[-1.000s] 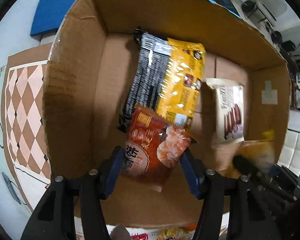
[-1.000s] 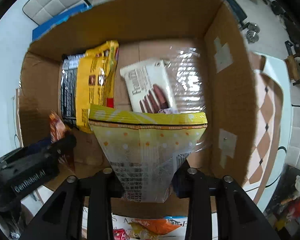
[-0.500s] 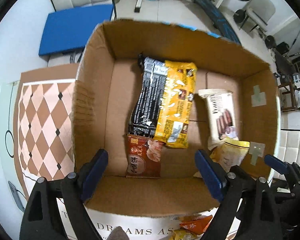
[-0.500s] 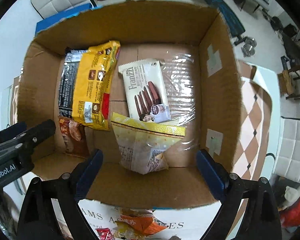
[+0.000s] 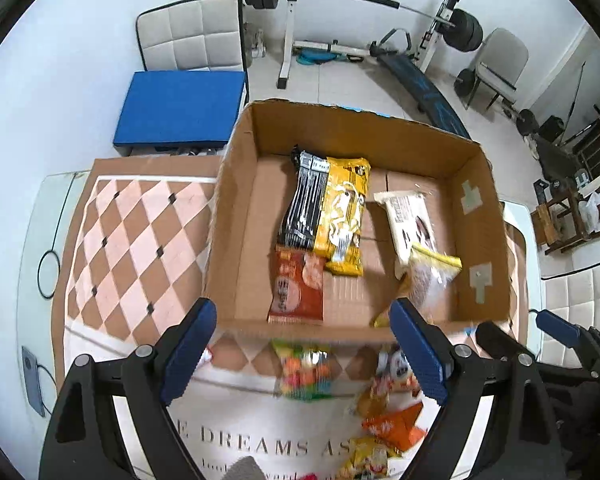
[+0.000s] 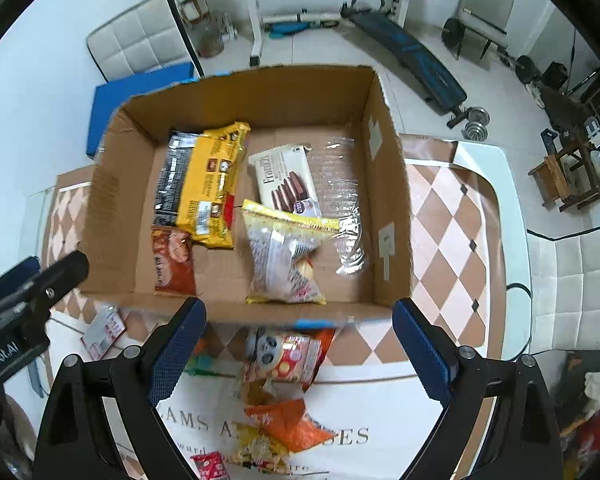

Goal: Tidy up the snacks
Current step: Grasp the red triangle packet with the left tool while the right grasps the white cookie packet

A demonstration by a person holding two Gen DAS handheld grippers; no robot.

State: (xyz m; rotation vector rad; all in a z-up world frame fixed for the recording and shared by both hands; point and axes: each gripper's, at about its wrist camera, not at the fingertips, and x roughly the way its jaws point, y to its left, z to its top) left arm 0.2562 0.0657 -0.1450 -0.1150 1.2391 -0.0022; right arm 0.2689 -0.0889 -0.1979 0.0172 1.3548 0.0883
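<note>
A home gym room, with a table under a checked cloth [image 6: 452, 216] and a printed mat. Nearest, at the bottom of each view, both claws gape wide with nothing in them: the left gripper [image 5: 300, 356] and the right gripper [image 6: 296, 352] hang over loose snacks [image 6: 284, 356] lying in a heap on the mat, just outside the box [image 6: 244, 312]. Past its near wall, five packs lie flat on the box floor: a red pack [image 5: 298, 284] and a yellow bag [image 6: 284, 256] nearest, then a black-and-yellow pair and a wafer pack [image 6: 286, 180] behind. I judge they lie flat to save space. The box's far right corner is bare, with room for more. Beyond stand a weight bench [image 5: 364, 12] and chairs.
</note>
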